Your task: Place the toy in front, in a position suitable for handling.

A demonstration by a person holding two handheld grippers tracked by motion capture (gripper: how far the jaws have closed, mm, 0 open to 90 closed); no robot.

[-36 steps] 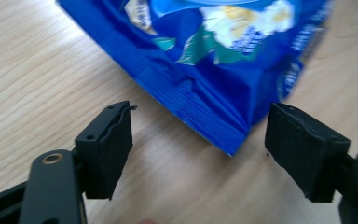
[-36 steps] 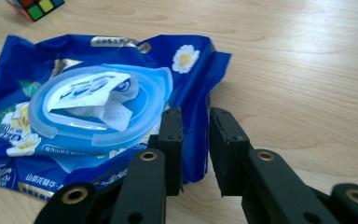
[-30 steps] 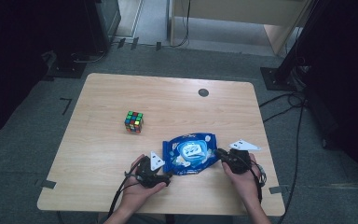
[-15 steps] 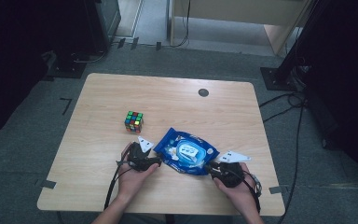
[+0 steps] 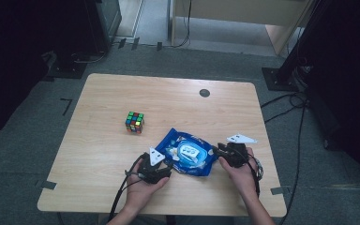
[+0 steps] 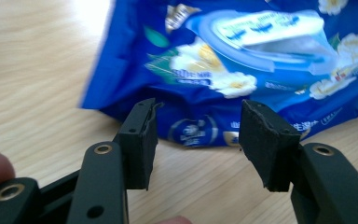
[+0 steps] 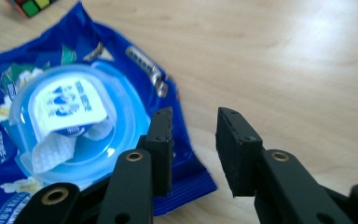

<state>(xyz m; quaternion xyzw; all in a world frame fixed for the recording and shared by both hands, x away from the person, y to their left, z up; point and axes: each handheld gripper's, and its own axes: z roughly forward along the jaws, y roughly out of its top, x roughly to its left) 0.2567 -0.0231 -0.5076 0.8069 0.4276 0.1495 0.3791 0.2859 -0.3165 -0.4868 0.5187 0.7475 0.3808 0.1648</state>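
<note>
A blue pack of wet wipes (image 5: 187, 152) lies flat on the wooden table (image 5: 103, 93), near its front edge. Its round plastic lid (image 7: 81, 135) faces up, with a white wipe (image 7: 56, 147) sticking out of the opening. My left gripper (image 5: 161, 168) sits at the pack's left end, open, and the pack's edge (image 6: 200, 126) lies just beyond its tips (image 6: 196, 140). At the pack's right end my right gripper (image 5: 220, 152) is open too, its fingertips (image 7: 193, 149) over the pack's corner and bare wood. Neither holds anything.
A scrambled colour cube (image 5: 134, 122) stands left of the pack, a hand's width away; its corner shows as the cube (image 7: 30, 5) in the right gripper view. A dark round cap (image 5: 204, 93) is set in the table's far side.
Both grippers slid along the table to the pack's ends. The pack shifted slightly with them, and the right gripper drew back a little toward the front edge.
</note>
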